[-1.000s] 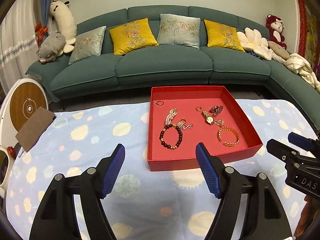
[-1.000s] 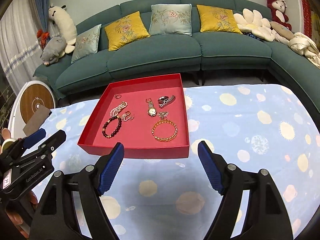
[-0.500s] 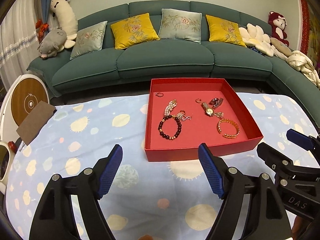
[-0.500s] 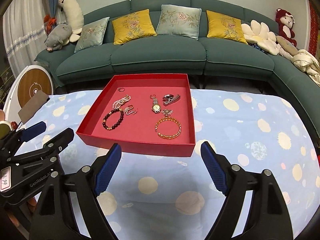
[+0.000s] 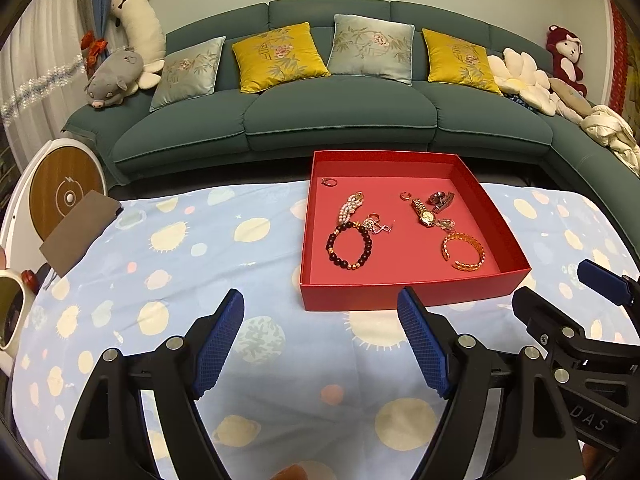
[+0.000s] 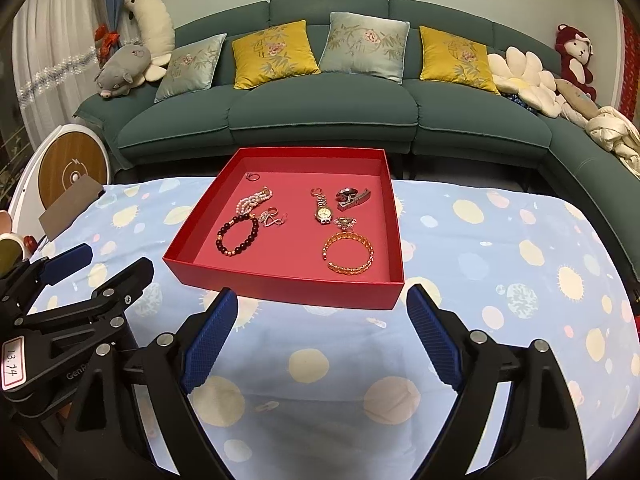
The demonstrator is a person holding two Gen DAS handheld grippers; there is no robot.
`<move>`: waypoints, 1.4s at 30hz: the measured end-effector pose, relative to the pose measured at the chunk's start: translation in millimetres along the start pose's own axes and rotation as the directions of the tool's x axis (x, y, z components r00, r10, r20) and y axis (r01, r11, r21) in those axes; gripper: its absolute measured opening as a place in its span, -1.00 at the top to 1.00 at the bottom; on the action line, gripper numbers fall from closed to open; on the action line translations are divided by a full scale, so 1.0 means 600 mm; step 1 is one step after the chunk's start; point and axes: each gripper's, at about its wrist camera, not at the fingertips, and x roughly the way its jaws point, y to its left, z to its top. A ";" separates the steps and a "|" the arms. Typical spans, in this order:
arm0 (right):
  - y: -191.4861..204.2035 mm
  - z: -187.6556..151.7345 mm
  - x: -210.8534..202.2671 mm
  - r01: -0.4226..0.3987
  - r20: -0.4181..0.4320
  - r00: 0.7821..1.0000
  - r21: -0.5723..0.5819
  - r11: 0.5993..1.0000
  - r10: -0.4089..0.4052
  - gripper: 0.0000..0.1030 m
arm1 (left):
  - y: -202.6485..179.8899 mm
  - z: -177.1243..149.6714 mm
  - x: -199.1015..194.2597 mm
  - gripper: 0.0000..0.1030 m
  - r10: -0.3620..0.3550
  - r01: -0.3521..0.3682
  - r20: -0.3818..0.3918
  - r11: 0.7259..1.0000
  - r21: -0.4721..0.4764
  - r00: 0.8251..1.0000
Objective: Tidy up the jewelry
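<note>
Red tray [image 5: 404, 300]: set on the worktop [image 5: 200, 256], jewelry held inside.
Left tongs [image 5: 320, 344]: spread, held short of the tray's near wall.
Right tongs [image 6: 322, 340]: spread, held likewise.

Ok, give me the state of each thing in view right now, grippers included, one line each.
Left gripper: open, empty, short of the tray.
Right gripper: open, empty, short of the tray.
Red tray: open-topped, flat on the tablecloth.
Dark bead bracelet: closed loop, flat in the tray.
Gold bangle: lying flat, gap at the left.
Watch: lying stretched out, face up.
Pearl bracelet: bunched up.
</note>
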 end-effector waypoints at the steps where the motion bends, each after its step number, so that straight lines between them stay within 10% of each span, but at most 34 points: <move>1: 0.000 0.000 0.000 0.001 0.001 1.000 0.001 1.000 -0.001 -0.63 | 0.000 0.000 0.000 -0.48 0.000 0.000 -0.001 1.000 -0.001 1.000; 42: -0.002 -0.011 -0.007 0.039 0.011 0.999 0.008 0.999 -0.039 -0.63 | -0.012 -0.009 -0.001 -0.48 0.026 -0.026 0.004 1.000 -0.013 1.000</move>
